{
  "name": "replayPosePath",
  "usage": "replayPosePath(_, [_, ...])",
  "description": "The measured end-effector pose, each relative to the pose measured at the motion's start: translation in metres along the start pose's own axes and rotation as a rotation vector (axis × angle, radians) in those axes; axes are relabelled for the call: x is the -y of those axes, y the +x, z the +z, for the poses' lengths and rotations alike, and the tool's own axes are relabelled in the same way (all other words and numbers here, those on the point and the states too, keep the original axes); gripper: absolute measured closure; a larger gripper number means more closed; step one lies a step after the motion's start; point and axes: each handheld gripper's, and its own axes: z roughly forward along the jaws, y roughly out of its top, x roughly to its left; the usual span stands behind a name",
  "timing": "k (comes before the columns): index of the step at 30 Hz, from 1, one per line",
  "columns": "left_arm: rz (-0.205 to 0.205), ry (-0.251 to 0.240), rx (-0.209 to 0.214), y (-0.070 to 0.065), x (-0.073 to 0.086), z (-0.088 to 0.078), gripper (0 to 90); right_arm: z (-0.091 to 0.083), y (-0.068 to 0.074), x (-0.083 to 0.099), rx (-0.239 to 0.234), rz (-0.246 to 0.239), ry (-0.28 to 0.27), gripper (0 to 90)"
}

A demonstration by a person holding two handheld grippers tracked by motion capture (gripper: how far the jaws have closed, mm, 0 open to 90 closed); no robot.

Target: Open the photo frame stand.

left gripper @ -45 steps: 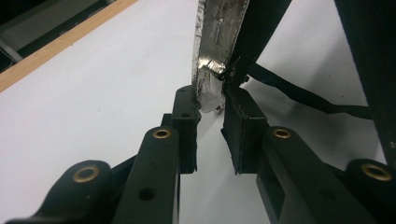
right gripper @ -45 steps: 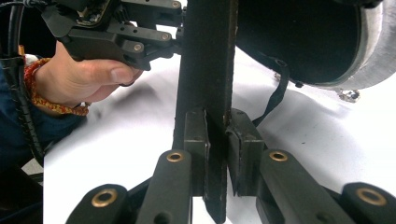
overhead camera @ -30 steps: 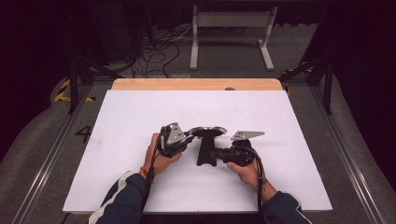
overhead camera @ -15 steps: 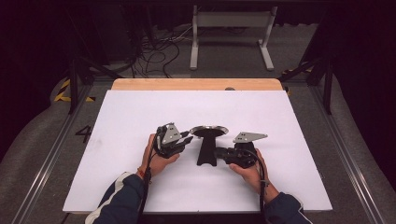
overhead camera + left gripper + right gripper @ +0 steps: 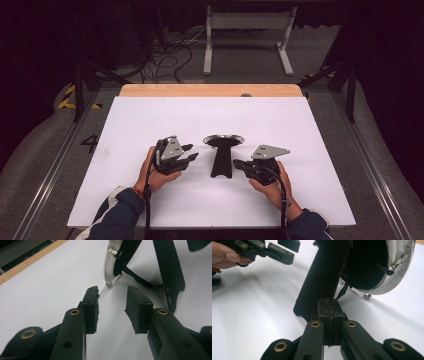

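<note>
Black stand with metal ring (image 5: 221, 150) stands on white surface (image 5: 150, 115), between both jaws. Left gripper (image 5: 112, 302): jaws spread, just been opening, nothing between, ring just ahead. Right gripper (image 5: 329, 308): jaws pressed together, just closed, empty, stand's base just beyond tips. Step: release seems done; next move probably pulling back without touching the stand.

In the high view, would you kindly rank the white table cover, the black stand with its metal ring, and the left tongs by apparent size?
1. White table cover, by far the largest.
2. Black stand with its metal ring.
3. Left tongs, only slightly smaller than the stand, so that order is unsure.
</note>
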Motion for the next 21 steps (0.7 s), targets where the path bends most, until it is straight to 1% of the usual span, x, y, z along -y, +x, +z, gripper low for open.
replayPosePath(3, [-0.010,-0.010,0.000,0.002,0.003,-0.007,58.0,-0.003,0.004,-0.001,0.014,-0.011,-0.014,90.0])
replayPosePath(4, [-0.019,-0.019,0.000,0.004,0.004,-0.010,56.2,-0.005,0.005,-0.001,0.015,-0.011,-0.020,90.0])
replayPosePath(6, [-0.028,-0.027,-0.009,0.005,0.005,-0.013,51.2,-0.007,0.007,0.000,0.024,-0.015,-0.026,90.0])
replayPosePath(7, [-0.027,-0.029,-0.007,0.005,0.004,-0.013,50.6,-0.008,0.009,0.000,0.030,-0.017,-0.028,90.0])
replayPosePath(11, [0.014,-0.015,-0.009,0.000,0.000,-0.010,43.7,-0.011,0.015,0.001,0.047,-0.035,-0.038,90.0])
replayPosePath(15, [0.040,0.001,-0.017,-0.004,-0.003,-0.005,37.0,-0.014,0.021,0.003,0.058,-0.035,-0.050,90.0])
replayPosePath(16, [0.042,0.006,-0.026,-0.004,-0.004,-0.004,36.3,-0.015,0.023,0.003,0.065,-0.039,-0.050,90.0])
replayPosePath(17, [0.054,0.022,-0.044,-0.004,-0.004,-0.003,36.0,-0.015,0.024,0.003,0.065,-0.042,-0.053,90.0])
replayPosePath(18, [0.051,0.031,-0.053,-0.005,-0.004,-0.002,35.3,-0.016,0.026,0.004,0.063,-0.039,-0.056,90.0])
replayPosePath(20, [0.046,0.035,-0.052,-0.005,-0.004,0.000,34.5,-0.016,0.028,0.004,0.070,-0.031,-0.061,90.0])
replayPosePath(21, [0.042,0.045,-0.054,-0.004,-0.004,0.001,34.5,-0.016,0.028,0.004,0.070,-0.031,-0.061,90.0])
